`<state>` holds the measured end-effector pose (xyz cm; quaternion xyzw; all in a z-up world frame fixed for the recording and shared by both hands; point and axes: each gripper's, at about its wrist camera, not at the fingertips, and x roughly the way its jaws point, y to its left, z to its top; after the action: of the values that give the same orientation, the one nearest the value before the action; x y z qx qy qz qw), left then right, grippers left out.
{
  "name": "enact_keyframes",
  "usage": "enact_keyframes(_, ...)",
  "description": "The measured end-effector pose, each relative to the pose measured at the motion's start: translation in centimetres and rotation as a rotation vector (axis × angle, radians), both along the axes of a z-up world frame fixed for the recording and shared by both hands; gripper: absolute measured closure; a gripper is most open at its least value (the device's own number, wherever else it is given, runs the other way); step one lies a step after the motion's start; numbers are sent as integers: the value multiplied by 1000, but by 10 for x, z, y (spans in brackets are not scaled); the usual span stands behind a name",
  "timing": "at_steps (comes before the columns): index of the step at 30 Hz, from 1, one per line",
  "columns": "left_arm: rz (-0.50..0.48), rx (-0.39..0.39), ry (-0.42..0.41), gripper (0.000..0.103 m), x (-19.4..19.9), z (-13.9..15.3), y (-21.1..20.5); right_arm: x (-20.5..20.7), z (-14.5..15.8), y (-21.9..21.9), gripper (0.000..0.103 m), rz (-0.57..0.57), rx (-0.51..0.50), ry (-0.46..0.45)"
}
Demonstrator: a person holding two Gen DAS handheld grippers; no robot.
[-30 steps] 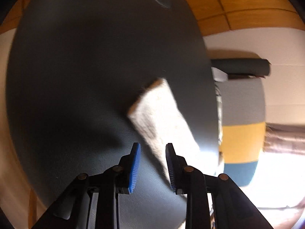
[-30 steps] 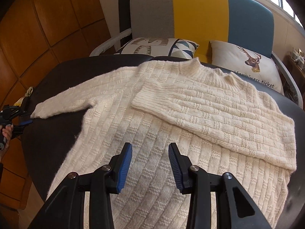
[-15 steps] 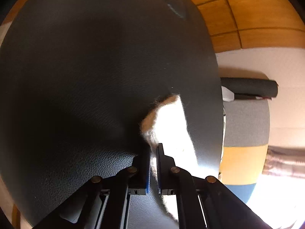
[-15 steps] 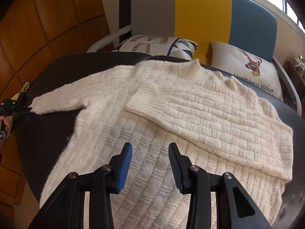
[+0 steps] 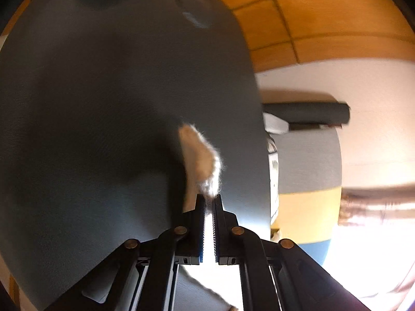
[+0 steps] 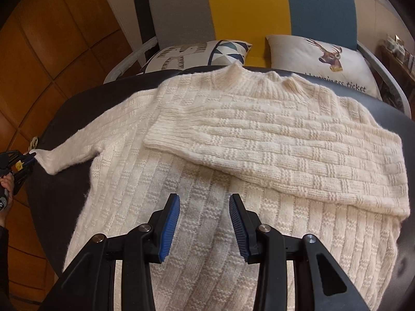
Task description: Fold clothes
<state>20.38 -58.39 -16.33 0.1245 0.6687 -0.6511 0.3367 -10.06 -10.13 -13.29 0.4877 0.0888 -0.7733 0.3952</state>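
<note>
Sweater (image 6: 233,155) folding comes down, at this step, to the one sleeve not yet laid in: the left gripper (image 5: 208,202) has its jaws pinched together on the fuzzy cuff (image 5: 201,160), and the sound way on, I judge, is to lift that cuff only enough to clear the dark table (image 5: 90,103), carry it across the chest and lay it flat, so the sleeve ends up alongside the sleeve already folded in from the other side (image 6: 272,145) (a low, even carry keeps the loose knit from stretching or dragging the body askew). The right gripper (image 6: 205,223) hangs over the lower body panel with its jaws apart and nothing between them; it could press the knit down if the body starts to slide. The garment is cream, thick, with a basket-weave rib and a short ribbed collar, spread face up over most of the table, collar toward the striped sofa (image 6: 246,7) and its cushions.
</note>
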Motion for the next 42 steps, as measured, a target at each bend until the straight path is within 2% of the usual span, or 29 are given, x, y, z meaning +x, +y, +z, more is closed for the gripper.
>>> enact_keyframes(6, -143, -88, 72, 98, -62, 44, 23, -17, 1, 24, 63, -89, -56, -63)
enact_keyframes(10, -288, -146, 111, 98, -127, 74, 58, -24, 0, 40, 63, -121, -69, -80)
enact_keyframes(12, -357, -158, 133, 98, -175, 88, 69, -26, 2, 47, 63, -129, -68, -77)
enact_keyframes(17, -546, -181, 153, 98, -253, 114, 108, -38, 4, 73, 63, -165, -87, -85)
enact_keyframes(21, -697, -216, 131, 99, -324, 126, 165, -50, 5, 93, 63, -197, -102, -91)
enact_keyframes(24, -819, -220, 105, 99, -313, 142, 243, -59, 4, 108, 63, -224, -112, -100)
enact_keyframes(27, -923, -223, 48, 99, -343, 125, 296, -67, 2, 120, 63, -244, -124, -113)
enact_keyframes(31, -1029, -206, -35, 99, -355, 98, 349, -78, -5, 131, 63, -268, -159, -158)
enact_keyframes(33, -1068, -200, -73, 99, -373, 78, 361, -82, -9, 134, 63, -279, -183, -190)
enact_keyframes(37, -1134, -168, -108, 98, -380, 54, 372, -88, -16, 134, 63, -280, -282, -288)
enact_keyframes(38, -1144, -141, -94, 96, -374, 52, 374, -89, -17, 133, 63, -280, -314, -317)
enact_keyframes(40, -1149, -110, -62, 87, -371, 53, 370, -92, -21, 131, 63, -283, -399, -399)
enact_keyframes(42, -1149, -118, -42, 77, -367, 64, 365, -95, -28, 127, 63, -304, -474, -480)
